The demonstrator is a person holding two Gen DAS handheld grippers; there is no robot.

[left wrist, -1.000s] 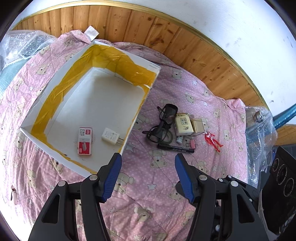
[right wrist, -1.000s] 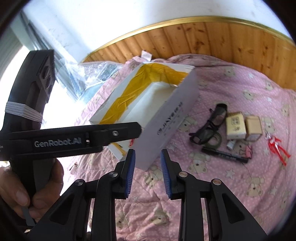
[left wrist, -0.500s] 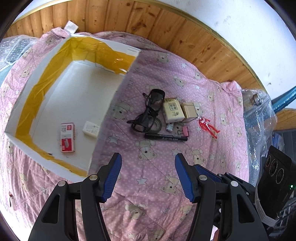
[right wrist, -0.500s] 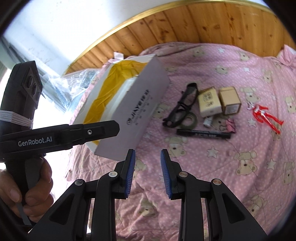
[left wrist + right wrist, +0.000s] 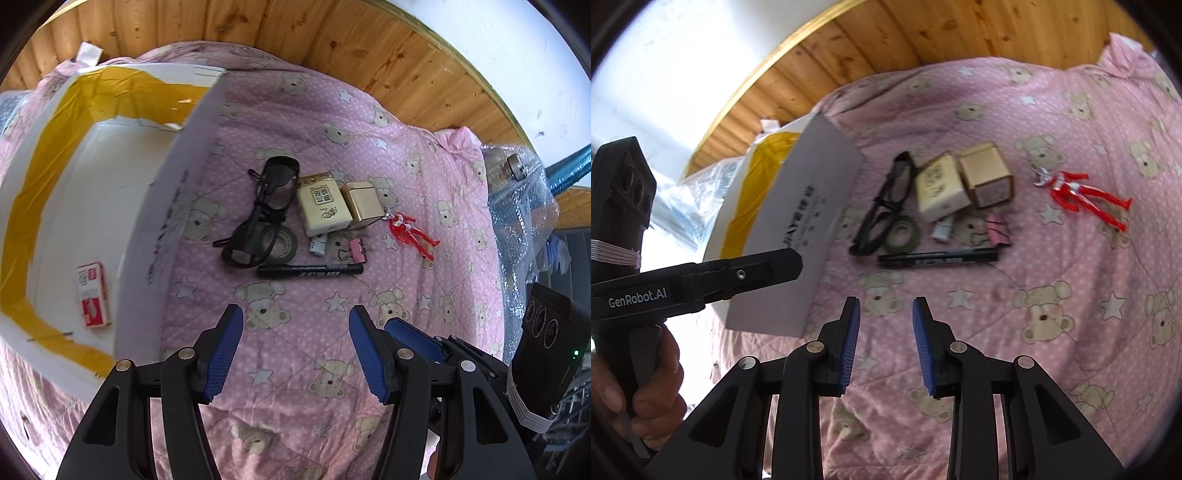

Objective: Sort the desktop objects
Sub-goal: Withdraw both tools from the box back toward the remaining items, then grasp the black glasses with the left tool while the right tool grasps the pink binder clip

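Blue-padded jaws parted, empty, above quilt (image 5: 295,166)

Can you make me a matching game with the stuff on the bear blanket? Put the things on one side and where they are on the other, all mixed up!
Things:
1. black marker
2. red toy figure
3. red and white staple box
4. roll of dark tape

Places:
A. inside the white box
B. partly under the black glasses
C. farthest right in the pile, beside the gold box
D. closest to the grippers, lying flat on the pink blanket

Right pairs: 1-D, 2-C, 3-A, 4-B
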